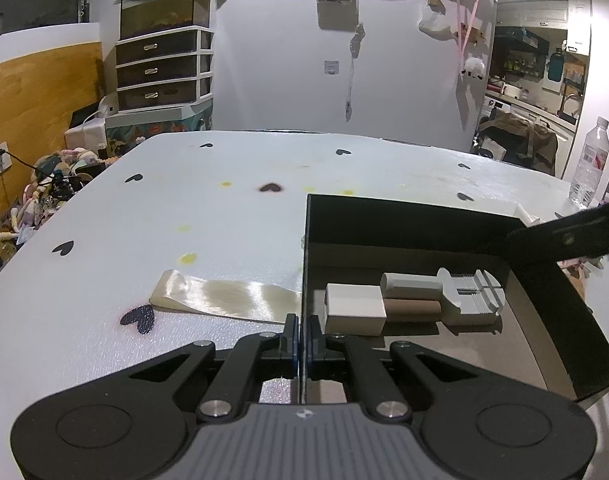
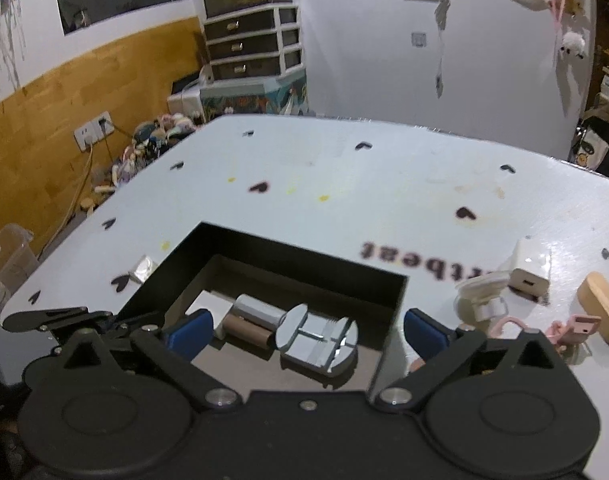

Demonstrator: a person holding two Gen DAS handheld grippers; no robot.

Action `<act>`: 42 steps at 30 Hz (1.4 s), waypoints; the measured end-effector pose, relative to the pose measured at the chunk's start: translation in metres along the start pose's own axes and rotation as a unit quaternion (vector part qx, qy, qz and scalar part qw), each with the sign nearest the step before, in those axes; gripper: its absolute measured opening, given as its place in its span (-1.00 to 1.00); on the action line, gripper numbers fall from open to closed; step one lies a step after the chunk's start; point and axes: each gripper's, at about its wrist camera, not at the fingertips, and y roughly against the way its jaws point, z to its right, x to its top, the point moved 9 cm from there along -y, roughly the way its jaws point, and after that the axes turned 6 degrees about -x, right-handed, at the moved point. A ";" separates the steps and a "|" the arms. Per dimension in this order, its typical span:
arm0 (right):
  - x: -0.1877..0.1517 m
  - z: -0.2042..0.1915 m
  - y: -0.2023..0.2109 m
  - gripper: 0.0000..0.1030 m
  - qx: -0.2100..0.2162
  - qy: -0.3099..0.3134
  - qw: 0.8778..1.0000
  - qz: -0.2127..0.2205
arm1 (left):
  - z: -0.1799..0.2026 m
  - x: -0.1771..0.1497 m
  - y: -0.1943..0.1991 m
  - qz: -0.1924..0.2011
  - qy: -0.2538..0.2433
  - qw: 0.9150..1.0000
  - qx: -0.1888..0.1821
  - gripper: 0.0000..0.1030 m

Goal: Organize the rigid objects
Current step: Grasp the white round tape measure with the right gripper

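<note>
Left claw, at bottom centre of its frame, pinches the left wall of the black cardboard box, likely steadying it, while the right claw hangs wide over the grey slotted tool already inside.

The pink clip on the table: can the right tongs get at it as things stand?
Probably yes. The right tongs are open above the black box, and the pink clip lies uncovered just to their right, outside the box.
</note>
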 end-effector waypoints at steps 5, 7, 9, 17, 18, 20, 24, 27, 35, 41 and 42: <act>-0.001 0.027 0.017 0.99 -0.008 -0.034 0.999 0.031 | 0.000 0.001 0.000 -0.001 0.003 1.000 0.003 -0.95; -0.002 0.039 0.023 0.99 -0.024 -0.040 0.998 0.042 | 0.000 0.000 0.000 -0.001 0.004 1.000 0.003 -0.95; -0.005 0.054 0.029 0.99 -0.038 -0.051 0.997 0.047 | 0.000 0.000 0.000 0.000 0.006 1.000 0.004 -0.95; -0.026 0.123 0.045 0.99 -0.096 -0.133 0.985 0.053 | -0.001 0.001 0.001 0.000 0.012 1.000 0.010 -0.95; -0.029 0.135 0.047 0.99 -0.109 -0.148 0.982 0.051 | -0.001 0.001 0.001 0.000 0.012 1.000 0.010 -0.95; -0.037 0.156 0.052 0.99 -0.134 -0.174 0.974 0.050 | 0.000 0.001 0.001 -0.001 0.013 1.000 0.011 -0.95; -0.049 0.199 0.064 0.99 -0.172 -0.223 0.958 0.059 | 0.001 0.001 0.001 -0.002 0.010 1.000 0.018 -0.94; -0.059 0.229 0.069 0.99 -0.204 -0.247 0.945 0.066 | 0.001 0.001 0.001 -0.001 0.008 1.000 0.022 -0.93; -0.095 0.294 0.057 0.99 -0.269 -0.291 0.917 0.042 | 0.002 0.000 0.001 -0.002 0.007 1.000 0.027 -0.92; -0.115 0.302 0.032 0.82 -0.276 -0.279 0.920 0.012 | 0.003 0.000 0.001 -0.002 0.007 1.000 0.027 -0.92; -0.117 0.301 0.029 0.75 -0.278 -0.274 0.921 0.011 | 0.002 0.000 0.001 -0.002 0.007 1.000 0.027 -0.92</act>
